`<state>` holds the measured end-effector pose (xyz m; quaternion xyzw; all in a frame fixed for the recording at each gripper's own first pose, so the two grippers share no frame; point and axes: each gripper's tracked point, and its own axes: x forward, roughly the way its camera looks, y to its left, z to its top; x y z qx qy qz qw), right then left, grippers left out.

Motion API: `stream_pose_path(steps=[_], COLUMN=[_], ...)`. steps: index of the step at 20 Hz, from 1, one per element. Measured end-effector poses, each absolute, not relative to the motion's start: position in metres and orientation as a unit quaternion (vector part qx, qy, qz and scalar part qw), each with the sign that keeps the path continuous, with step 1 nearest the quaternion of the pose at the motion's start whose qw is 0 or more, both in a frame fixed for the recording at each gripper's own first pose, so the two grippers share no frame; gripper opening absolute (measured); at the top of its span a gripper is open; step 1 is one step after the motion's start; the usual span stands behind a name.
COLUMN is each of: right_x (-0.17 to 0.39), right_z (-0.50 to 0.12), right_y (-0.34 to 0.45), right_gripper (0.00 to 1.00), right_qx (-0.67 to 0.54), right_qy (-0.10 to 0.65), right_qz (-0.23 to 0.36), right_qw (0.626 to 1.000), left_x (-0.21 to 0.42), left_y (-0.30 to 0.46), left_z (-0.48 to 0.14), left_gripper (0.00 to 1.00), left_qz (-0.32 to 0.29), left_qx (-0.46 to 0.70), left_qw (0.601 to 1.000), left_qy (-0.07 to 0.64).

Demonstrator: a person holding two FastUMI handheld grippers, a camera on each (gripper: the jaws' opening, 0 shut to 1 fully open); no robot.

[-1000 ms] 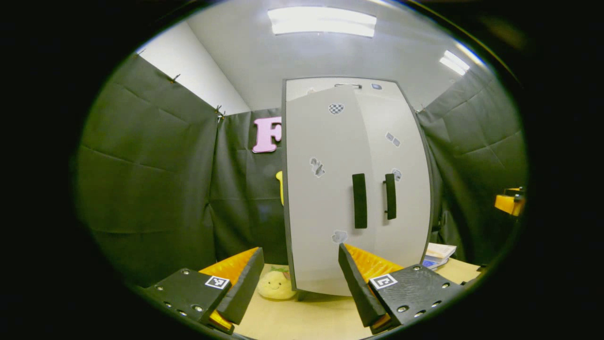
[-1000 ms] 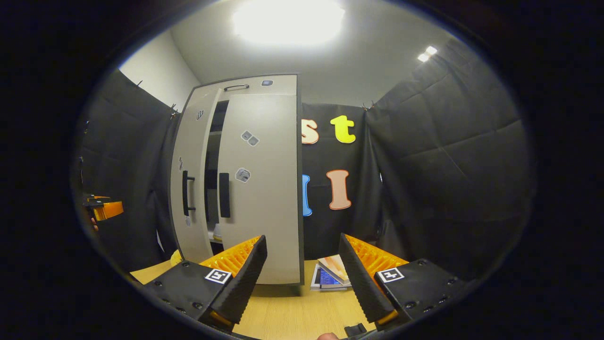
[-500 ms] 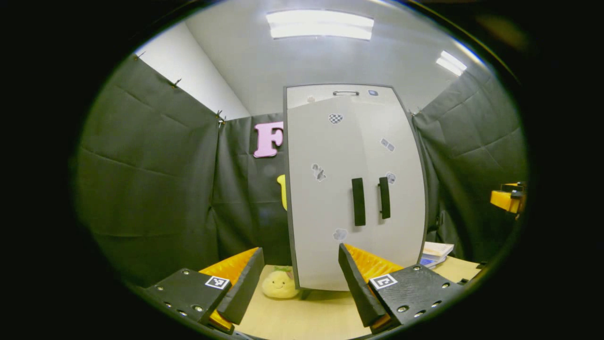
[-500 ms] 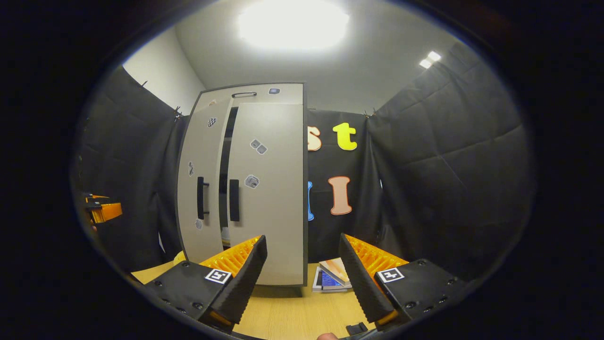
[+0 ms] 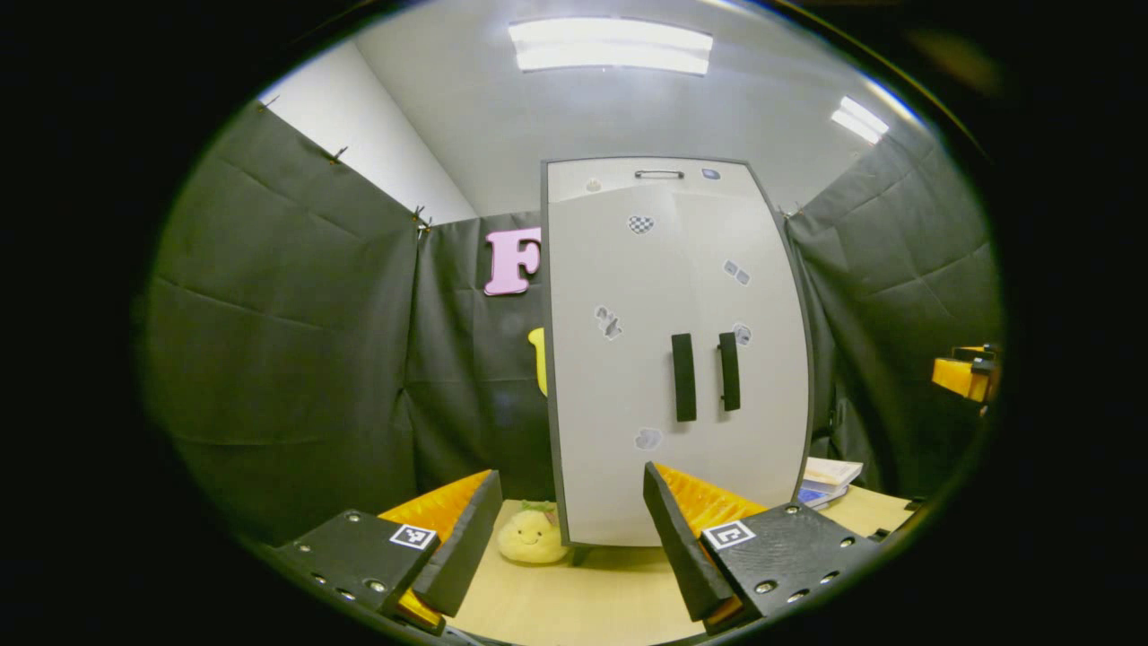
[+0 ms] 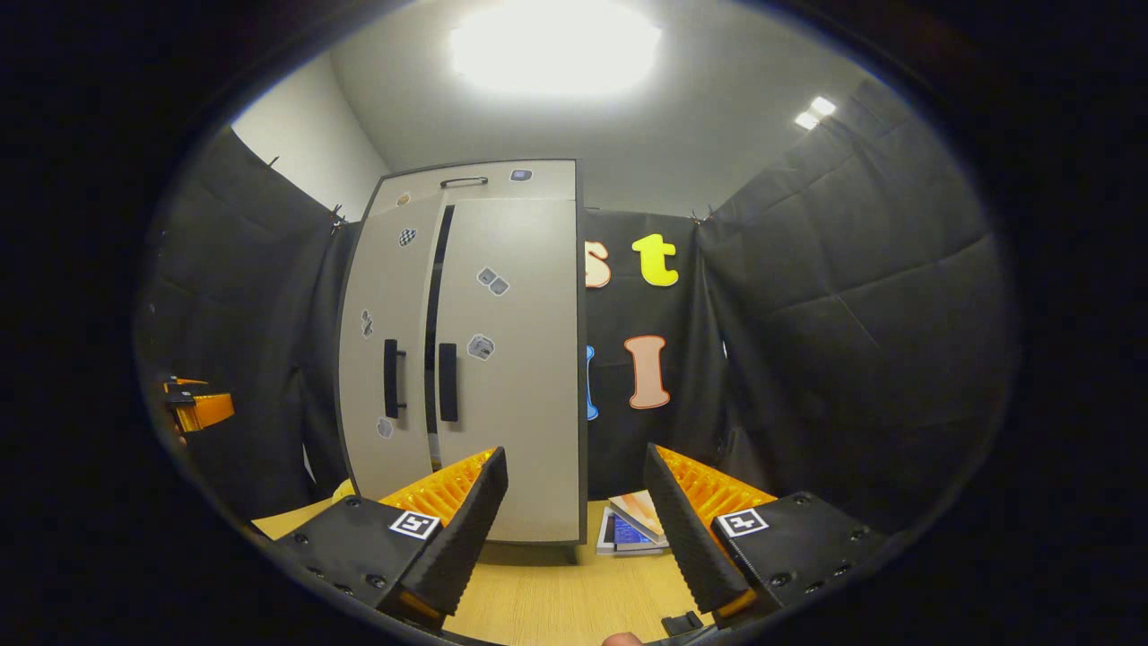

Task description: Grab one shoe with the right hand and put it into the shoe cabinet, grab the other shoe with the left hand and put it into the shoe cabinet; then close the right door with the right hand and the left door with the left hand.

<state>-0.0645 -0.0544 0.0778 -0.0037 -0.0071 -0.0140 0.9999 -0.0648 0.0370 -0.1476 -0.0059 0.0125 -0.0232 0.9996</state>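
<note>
While you hold both tools back from the shoe cabinet (image 5: 673,350), each one has its fingers spread wide with nothing between them. Your left gripper (image 5: 574,538) looks at the cabinet from its left-hand side, and your right gripper (image 6: 574,538) looks at it from its right-hand side, neither touching it.

From the left gripper view, the cabinet's left door (image 5: 614,377) and right door (image 5: 762,359) seem nearly flush, their two dark handles (image 5: 683,377) standing side by side. From the right gripper view, a thin dark gap (image 6: 434,332) still runs between the two doors, so they do not meet fully there. I cannot tell from either view where the shoes are; the doors hide the inside of the cabinet.

The cabinet stands upright on short legs on the wooden table (image 6: 547,601). A yellow plush toy (image 5: 531,536) with a smiling face lies on the table just beside the cabinet's lower left corner. A small stack of books (image 6: 632,529) lies by the cabinet's lower right corner, seen in the right gripper view between that tool's fingers and farther back. In the left gripper view, your other tool (image 5: 964,372) shows far off to the right of the cabinet; in the right gripper view, the other tool (image 6: 199,405) shows far off to the cabinet's left.
</note>
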Motion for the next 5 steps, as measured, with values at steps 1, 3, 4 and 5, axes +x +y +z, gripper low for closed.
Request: stream_pose_path(steps=[1, 3, 4, 5], right_x=[-0.0642, -0.0652, -0.0649, -0.0653], right_z=[0.0781, 0.0775, 0.0777, 0.0775], right_y=[-0.0547, -0.055, -0.0541, -0.0538], right_gripper=[0.96, 0.96, 0.96, 0.96], right_qx=[-0.005, -0.004, -0.002, 0.0], right_qy=[-0.007, -0.007, -0.007, -0.007], right_qz=[-0.014, -0.016, -0.015, -0.015], right_qw=[1.0, 1.0, 1.0, 1.0], left_x=[-0.065, -0.0664, -0.0682, -0.0682], left_y=[0.0379, 0.038, 0.0387, 0.0391], left_z=[-0.1482, -0.1482, -0.1477, -0.1472], left_gripper=[0.88, 0.88, 0.88, 0.88], left_qz=[-0.022, -0.021, -0.02, -0.019], left_qx=[-0.007, -0.009, -0.009, -0.008], left_qw=[1.0, 1.0, 1.0, 1.0], left_qy=[0.013, 0.015, 0.014, 0.014])
